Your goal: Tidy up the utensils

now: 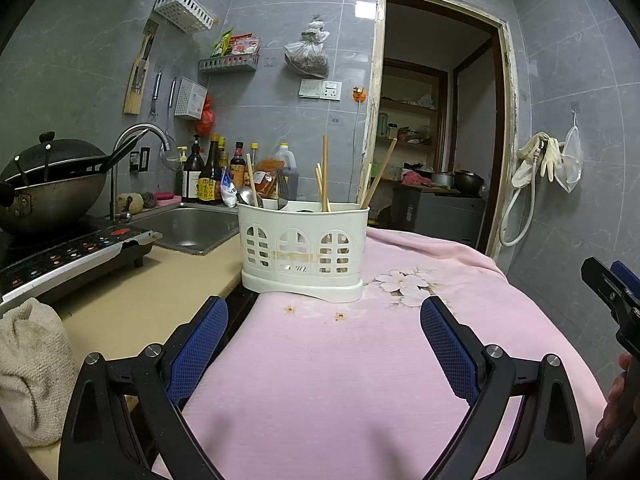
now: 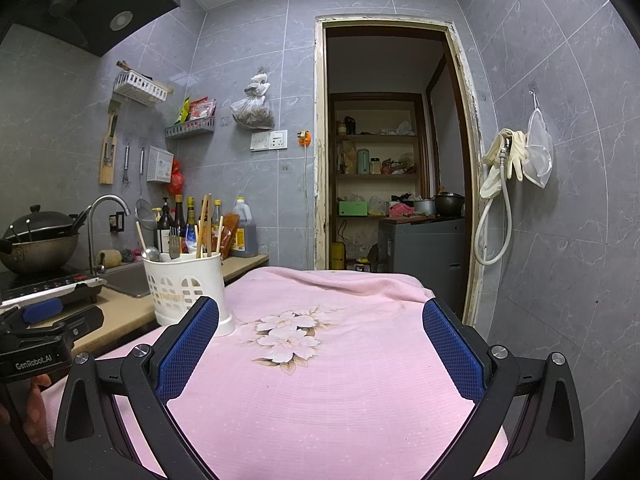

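Both our grippers, left gripper (image 1: 324, 344) and right gripper (image 2: 320, 344), hover empty, jaws apart, short of the utensil caddy (image 1: 304, 248) on the pink cloth (image 1: 360, 380). Chopsticks (image 1: 325, 172), spoon (image 1: 249, 196), fork (image 1: 282, 190) stand inside; we'd approach slowly from above, gripping one stem.

One white utensil caddy (image 1: 304, 248) before me on one pink cloth (image 1: 340, 380). In the caddy: one spoon (image 1: 249, 197), one fork (image 1: 282, 190), chopsticks (image 1: 325, 174), six or so, exact count unclear. Left of the caddy: one sink (image 1: 192, 230), one wok (image 1: 48, 184).
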Available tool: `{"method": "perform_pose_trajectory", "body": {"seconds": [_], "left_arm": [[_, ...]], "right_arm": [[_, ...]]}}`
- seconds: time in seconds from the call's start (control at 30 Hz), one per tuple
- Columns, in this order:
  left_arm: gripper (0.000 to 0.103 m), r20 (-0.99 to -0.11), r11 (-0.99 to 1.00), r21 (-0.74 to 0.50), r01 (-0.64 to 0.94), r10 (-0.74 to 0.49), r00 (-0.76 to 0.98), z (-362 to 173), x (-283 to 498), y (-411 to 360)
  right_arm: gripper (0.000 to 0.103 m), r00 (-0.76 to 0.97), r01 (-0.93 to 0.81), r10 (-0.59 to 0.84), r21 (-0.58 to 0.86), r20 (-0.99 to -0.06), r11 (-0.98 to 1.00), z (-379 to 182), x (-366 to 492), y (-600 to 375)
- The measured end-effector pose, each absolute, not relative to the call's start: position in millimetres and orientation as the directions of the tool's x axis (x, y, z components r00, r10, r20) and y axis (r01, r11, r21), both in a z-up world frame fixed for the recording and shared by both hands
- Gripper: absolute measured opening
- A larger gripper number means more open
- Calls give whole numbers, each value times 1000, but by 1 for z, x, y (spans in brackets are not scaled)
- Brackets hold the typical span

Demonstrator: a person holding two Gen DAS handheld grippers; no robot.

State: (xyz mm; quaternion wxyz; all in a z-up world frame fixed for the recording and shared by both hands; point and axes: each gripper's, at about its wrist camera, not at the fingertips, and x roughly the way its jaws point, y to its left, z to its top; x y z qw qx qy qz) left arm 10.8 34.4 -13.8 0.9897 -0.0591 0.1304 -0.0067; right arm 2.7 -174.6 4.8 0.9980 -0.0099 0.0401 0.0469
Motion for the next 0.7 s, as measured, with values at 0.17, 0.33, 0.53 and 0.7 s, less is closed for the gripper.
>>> {"method": "perform_pose_trajectory", "body": {"seconds": [0.17,0.33,0.53,0.7], "left_arm": [[95,-256,993,-119,-1,-30,966,-14,11,35],[95,-257,993,-119,-2,-29,966,-14,11,35],[95,-257,993,-118,-1,-29,966,-14,11,35],[95,-258,993,-121,-2,-30,966,-14,11,35]], "right_arm": [[103,992,-94,92,-17,-81,995,5,3,-175],[103,992,-94,92,-17,-82,995,5,3,-174],[103,992,-94,92,-16,-82,995,5,3,-175],[103,992,-94,92,-17,-82,995,5,3,-174]]}}
